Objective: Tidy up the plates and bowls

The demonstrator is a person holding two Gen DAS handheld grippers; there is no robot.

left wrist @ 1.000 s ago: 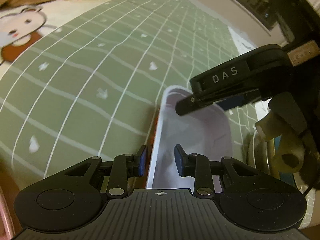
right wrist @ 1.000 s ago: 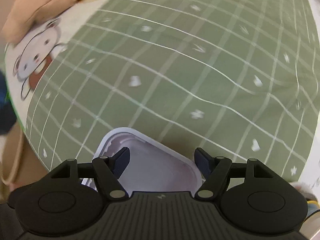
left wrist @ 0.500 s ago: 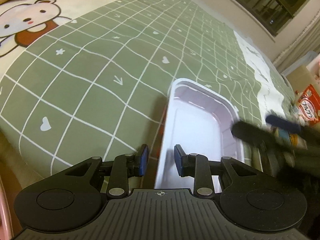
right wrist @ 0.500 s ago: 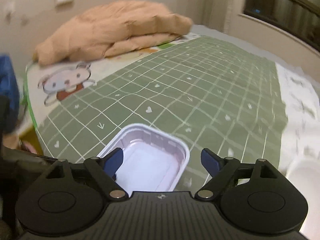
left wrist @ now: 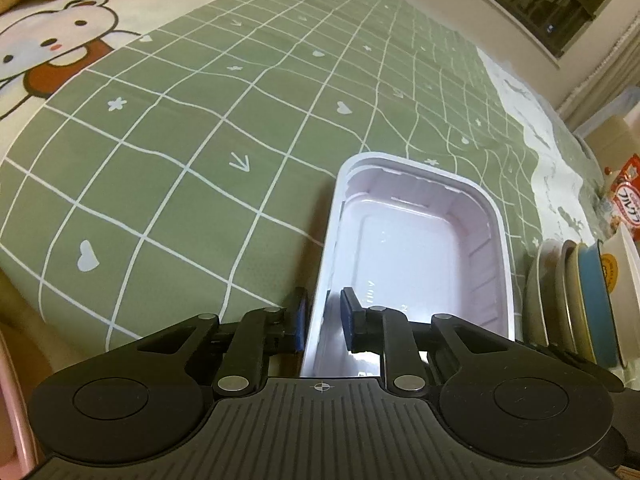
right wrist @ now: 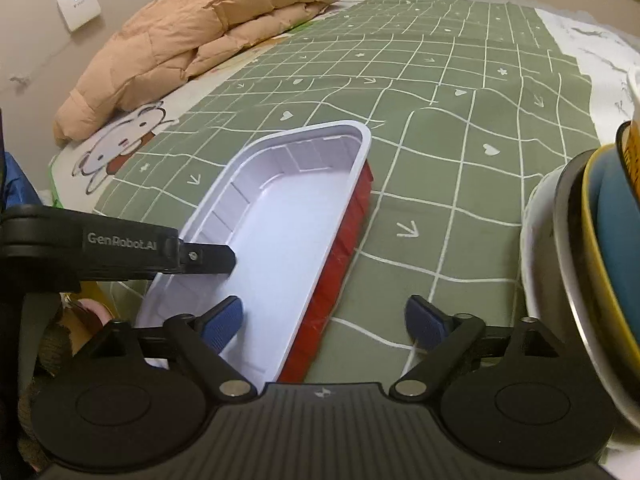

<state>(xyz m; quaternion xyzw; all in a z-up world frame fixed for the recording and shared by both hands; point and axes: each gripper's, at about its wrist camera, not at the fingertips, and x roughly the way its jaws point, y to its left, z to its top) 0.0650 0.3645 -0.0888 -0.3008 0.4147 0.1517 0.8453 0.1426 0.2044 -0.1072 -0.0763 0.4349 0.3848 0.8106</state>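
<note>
A rectangular tray (left wrist: 412,248), white inside and red outside (right wrist: 340,256), lies on the green checked cloth. My left gripper (left wrist: 323,318) straddles the tray's near left rim, one pad outside the wall and one inside. Its jaws are closing and the pads look pressed on the rim. In the right wrist view one of its fingers (right wrist: 208,258) reaches over that rim from the left. My right gripper (right wrist: 324,320) hovers over the tray's near right side with its jaws opening wide and pressing on nothing. A stack of bowls and plates (left wrist: 580,300) (right wrist: 592,260) stands right of the tray.
The green cloth (right wrist: 460,152) covers a bed, with a cartoon-print sheet (left wrist: 52,52) at its left. A folded tan duvet (right wrist: 208,40) lies at the far end. A red-and-white packet (left wrist: 628,196) and boxes sit beyond the stack on the right.
My right gripper has drawn back from over the tray toward the right, out of the left wrist view, and opened wider. The left jaws have narrowed onto the tray's rim.
</note>
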